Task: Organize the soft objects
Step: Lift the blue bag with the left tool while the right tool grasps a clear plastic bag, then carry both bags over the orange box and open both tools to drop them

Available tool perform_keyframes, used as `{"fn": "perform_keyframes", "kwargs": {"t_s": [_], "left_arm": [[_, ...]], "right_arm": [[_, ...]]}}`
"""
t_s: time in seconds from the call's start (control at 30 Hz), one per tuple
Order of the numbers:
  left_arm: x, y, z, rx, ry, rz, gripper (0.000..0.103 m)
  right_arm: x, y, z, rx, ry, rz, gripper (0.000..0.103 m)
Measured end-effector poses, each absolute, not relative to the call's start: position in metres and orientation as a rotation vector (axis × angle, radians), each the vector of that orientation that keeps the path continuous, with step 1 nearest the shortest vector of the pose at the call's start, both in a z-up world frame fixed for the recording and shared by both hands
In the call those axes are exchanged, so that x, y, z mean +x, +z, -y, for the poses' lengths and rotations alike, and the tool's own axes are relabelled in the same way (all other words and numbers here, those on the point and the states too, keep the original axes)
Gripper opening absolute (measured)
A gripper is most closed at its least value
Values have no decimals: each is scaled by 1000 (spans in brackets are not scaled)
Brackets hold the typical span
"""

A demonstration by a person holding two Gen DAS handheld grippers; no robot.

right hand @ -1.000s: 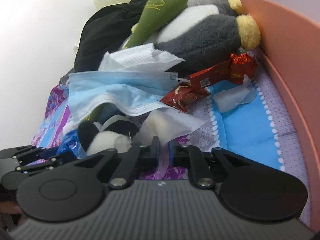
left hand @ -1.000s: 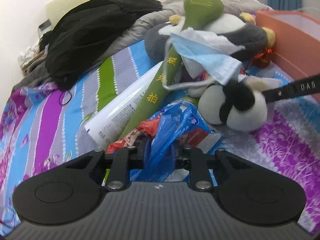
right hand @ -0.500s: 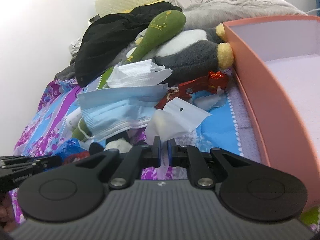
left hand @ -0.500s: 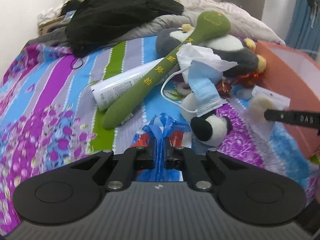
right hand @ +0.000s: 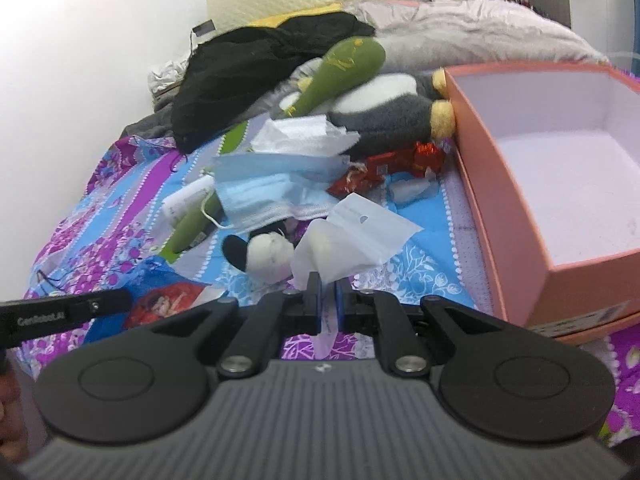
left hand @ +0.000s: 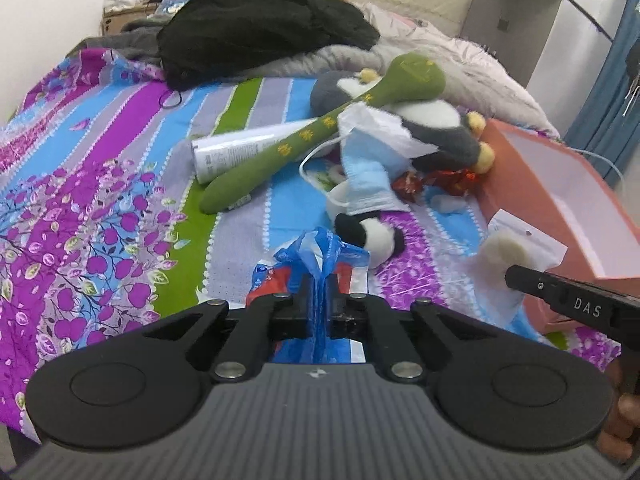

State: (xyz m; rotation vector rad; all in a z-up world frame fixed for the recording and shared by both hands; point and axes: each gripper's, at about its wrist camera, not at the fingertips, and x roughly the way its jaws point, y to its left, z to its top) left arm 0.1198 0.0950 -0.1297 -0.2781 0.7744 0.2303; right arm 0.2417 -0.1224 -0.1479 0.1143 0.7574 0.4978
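My left gripper is shut on a blue plastic bag with a red and white packet inside, held over the striped bedspread. My right gripper is shut on a clear white pouch with a pale soft lump in it; that pouch also shows at the right of the left wrist view. Behind them lie a black and white plush, a blue face mask, a long green plush bat, a grey penguin plush and red wrappers.
An open pink box with a pale empty inside stands at the right. A white tube lies under the green bat. Black clothing and a grey blanket are heaped at the head of the bed. A wall runs along the left.
Both grippers have risen and drawn back from the pile. The left closed on the blue bag and lifted it; the right carried the white pouch up off the bed.
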Motion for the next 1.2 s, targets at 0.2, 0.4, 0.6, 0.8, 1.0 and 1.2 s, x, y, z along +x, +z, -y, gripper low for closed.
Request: {"fn": "perform_keyframes", "kwargs": {"t_s": [0.2, 0.4, 0.6, 0.8, 1.0, 1.2], "left_arm": [[114, -99, -79, -277, 195, -726, 6], [121, -64, -59, -256, 147, -675, 6], [137, -39, -36, -249, 95, -640, 6], [160, -17, -8, -233, 29, -610, 6], [195, 3, 33, -218, -67, -580, 6], [246, 8, 79, -212, -174, -608, 6]], "right_arm": [[224, -116, 132, 104, 501, -701, 11], [217, -85, 147, 96, 488, -626, 11], [220, -63, 168, 108, 465, -566, 11], [225, -43, 193, 102, 425, -510, 11], [238, -27, 228, 87, 373, -477, 11], [267, -32, 271, 156, 356, -561, 11]]}}
